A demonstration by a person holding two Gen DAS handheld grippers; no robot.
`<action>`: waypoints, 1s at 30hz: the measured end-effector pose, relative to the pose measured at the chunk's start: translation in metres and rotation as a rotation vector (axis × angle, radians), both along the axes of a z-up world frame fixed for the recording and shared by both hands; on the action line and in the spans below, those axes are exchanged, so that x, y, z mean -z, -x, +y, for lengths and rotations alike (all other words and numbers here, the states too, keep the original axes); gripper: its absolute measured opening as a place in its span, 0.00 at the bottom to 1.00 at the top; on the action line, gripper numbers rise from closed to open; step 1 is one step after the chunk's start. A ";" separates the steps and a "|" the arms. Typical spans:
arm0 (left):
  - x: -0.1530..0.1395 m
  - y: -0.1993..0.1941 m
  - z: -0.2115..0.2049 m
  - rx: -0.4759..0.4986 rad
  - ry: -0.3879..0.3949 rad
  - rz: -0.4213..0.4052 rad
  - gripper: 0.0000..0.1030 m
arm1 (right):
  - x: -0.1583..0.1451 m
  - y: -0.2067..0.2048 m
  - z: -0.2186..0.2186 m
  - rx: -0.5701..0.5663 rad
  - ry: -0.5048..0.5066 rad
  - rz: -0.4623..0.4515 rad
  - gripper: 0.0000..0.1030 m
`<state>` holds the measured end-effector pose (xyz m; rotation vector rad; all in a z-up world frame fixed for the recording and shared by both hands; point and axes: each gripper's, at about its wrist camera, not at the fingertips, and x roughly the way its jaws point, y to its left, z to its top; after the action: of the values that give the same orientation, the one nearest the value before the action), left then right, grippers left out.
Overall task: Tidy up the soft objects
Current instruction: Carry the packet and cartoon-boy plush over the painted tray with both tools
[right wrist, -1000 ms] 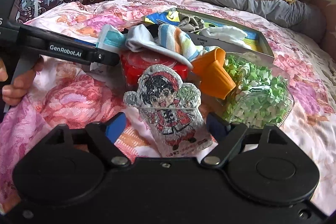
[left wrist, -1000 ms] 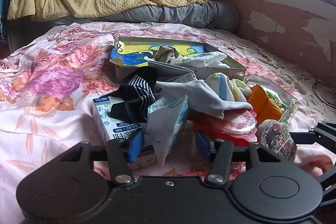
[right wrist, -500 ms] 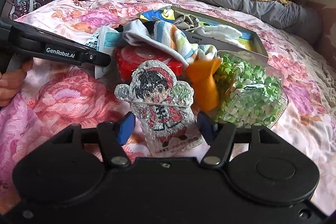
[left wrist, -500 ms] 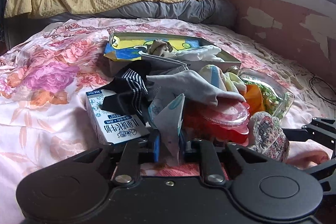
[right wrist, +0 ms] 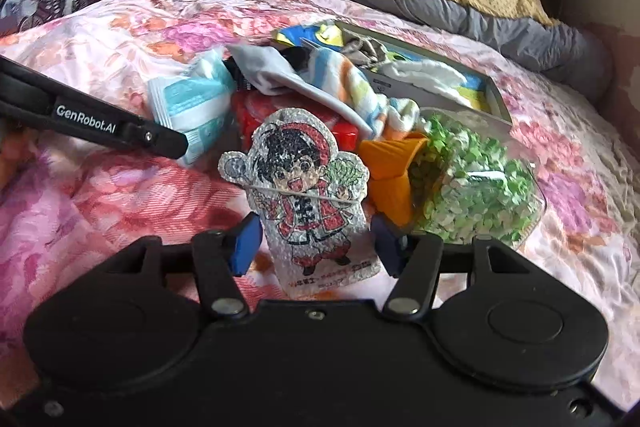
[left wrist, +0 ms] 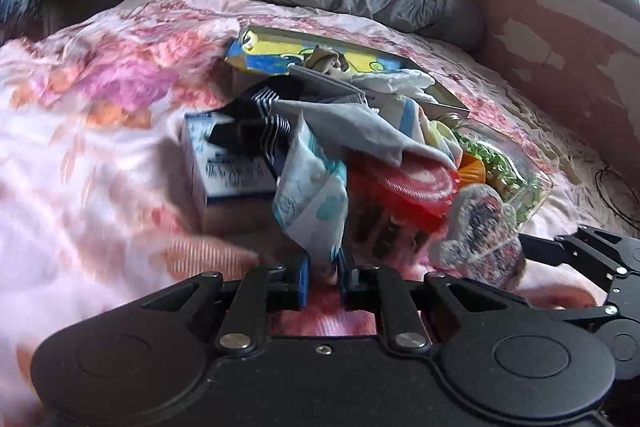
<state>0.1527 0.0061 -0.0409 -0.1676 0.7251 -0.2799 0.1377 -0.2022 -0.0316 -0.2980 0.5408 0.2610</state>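
Our left gripper point(left wrist: 323, 277) is closing on the tissue pack point(left wrist: 310, 201) beside the red tub point(left wrist: 404, 193); our right gripper point(right wrist: 314, 241) is closing around the cartoon pouch point(right wrist: 310, 195), pads not yet touching.

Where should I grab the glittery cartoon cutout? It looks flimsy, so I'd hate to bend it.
Take the glittery cartoon cutout by its narrow lower body, from the near side. It stands nearly upright, its flat face toward the right gripper, whose closing jaws already flank it.
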 end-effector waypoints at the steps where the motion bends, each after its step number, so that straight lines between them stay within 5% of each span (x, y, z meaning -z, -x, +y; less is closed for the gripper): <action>1: -0.001 0.005 -0.001 -0.003 0.002 -0.006 0.13 | 0.000 0.002 0.002 -0.012 0.011 -0.005 0.49; 15: -0.013 0.055 -0.018 -0.020 -0.063 -0.123 0.06 | -0.017 0.015 0.002 -0.044 -0.004 -0.063 0.49; 30: -0.016 0.079 -0.023 -0.075 -0.066 -0.139 0.00 | -0.037 0.019 -0.027 -0.008 -0.110 -0.121 0.49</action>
<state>0.0740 -0.0170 -0.0247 -0.1111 0.5881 -0.1935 0.1187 -0.2289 0.0054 -0.2076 0.4048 0.2777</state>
